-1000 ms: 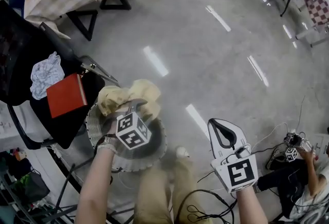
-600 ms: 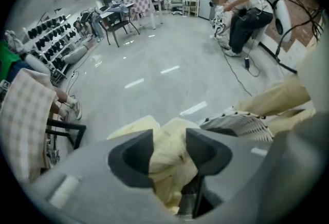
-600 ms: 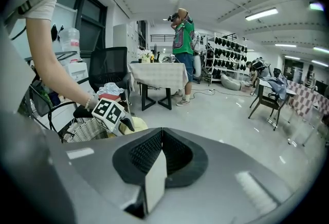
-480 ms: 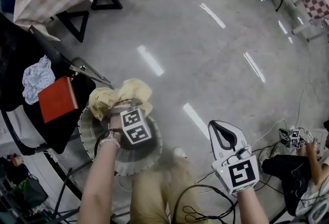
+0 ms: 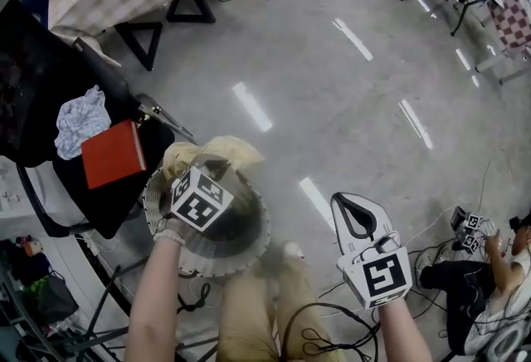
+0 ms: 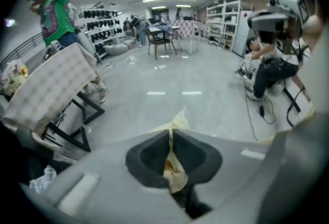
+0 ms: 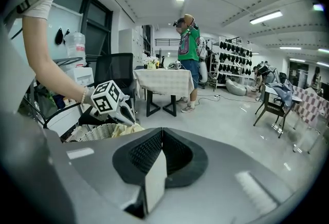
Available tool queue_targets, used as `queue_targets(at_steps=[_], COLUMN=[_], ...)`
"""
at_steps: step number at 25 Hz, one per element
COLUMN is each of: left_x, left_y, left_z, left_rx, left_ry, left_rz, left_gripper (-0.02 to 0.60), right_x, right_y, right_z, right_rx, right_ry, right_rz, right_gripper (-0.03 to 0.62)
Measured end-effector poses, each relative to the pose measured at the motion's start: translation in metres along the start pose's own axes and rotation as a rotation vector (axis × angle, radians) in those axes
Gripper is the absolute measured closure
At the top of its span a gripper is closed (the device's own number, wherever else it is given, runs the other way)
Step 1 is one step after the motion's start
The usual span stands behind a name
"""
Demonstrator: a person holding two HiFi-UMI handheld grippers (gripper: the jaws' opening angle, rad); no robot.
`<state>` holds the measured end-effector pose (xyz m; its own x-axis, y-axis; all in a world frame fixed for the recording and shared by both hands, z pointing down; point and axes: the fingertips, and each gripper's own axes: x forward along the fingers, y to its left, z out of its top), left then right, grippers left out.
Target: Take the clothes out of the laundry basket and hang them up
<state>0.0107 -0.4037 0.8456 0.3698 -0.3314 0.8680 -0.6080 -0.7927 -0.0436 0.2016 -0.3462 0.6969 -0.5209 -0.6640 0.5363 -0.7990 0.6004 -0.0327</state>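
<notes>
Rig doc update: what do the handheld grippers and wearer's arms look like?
Left gripper and right gripper match: pale grey shells, black-lined claws, a white cube with black square markers on each. Forearms unsleeved; beaded bracelet on the left wrist. The left claw has just been closing, on yellow cloth.

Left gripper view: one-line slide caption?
Left gripper, jaws just closing, pinches a fold of yellow cloth over the grey floor, checked-cloth table at left.

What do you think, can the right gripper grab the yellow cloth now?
Probably not yet: the right gripper is shut and hangs off to one side of the basket. The left gripper has just been closing its jaws and now pinches the yellow cloth.
</notes>
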Motion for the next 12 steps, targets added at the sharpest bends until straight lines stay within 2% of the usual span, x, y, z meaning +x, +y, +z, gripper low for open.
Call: queue_targets(at_steps=[4, 11, 12], left_x=[-0.065, -0.197, -0.217], left_y=[0.023, 0.043, 0.045], left_z=[0.033, 0.105, 0.115], left_rx=[-0.076, -0.131, -0.128], left_ry=[-0.108, -0.281, -0.301], left_rz=[0.08, 0.192, 0.213], left_gripper=[0.566, 0.566, 0.566], right_x=[-0.008, -0.041, -0.045], right_y=[0.012, 0.03, 0.031], right_z=[0.029, 0.093, 0.102], right_rx=[-0.007, -0.021, -0.023], right_ry=[-0.029, -0.087, -0.097], right_rz=[0.026, 0.067, 0.074], right_gripper=[0.591, 0.586, 0.568])
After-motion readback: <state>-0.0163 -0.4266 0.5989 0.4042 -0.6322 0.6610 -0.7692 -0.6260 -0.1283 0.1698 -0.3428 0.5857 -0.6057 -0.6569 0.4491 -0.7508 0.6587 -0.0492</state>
